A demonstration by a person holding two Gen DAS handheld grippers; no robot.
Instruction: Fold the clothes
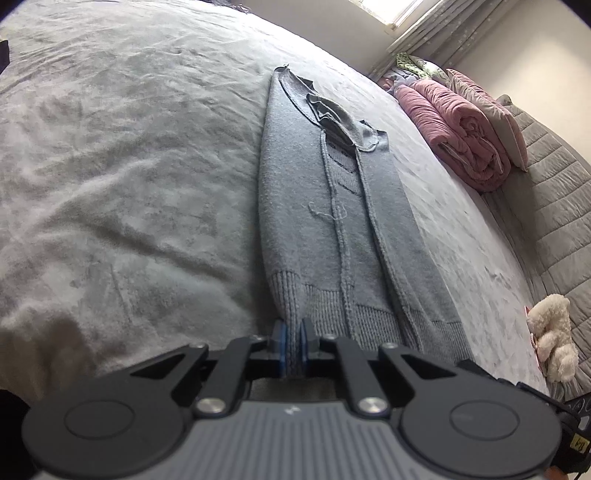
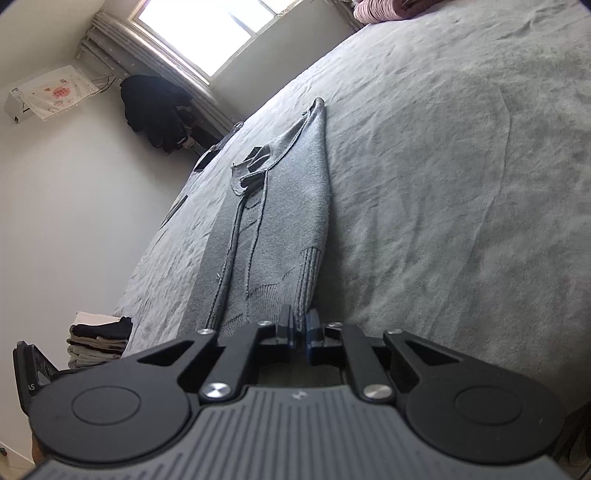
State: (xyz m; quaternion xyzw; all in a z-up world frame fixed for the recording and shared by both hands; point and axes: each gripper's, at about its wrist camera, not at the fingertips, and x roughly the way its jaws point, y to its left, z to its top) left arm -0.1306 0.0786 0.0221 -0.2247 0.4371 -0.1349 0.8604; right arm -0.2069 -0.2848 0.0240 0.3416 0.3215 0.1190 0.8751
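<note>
Nearest each camera, the left claw is clamped on the ribbed hem of a grey knit sweater, its blue pads pinching a fold of the knit between them. In the other view the right claw is likewise closed on the hem at the sweater's opposite corner, fabric caught between its pads.

The sweater lies on a bed covered in a pale grey spread, already narrowed lengthwise with both sides turned in toward the middle. Its long axis runs straight away from both claws, hem at the near end, collar at the far end. Neither hand looks nearer to the garment than the other; each holds one end of the same near edge.

That layout suggests the next move is to carry the hem away along the long axis toward the collar, halving the length; both hands would need to travel together to keep the edge square.

Farther off, a rolled pink quilt rests by the headboard, with a white plush toy at the bed's side. In the right view a stack of folded clothes sits beyond the bed's edge, below a bright window.
</note>
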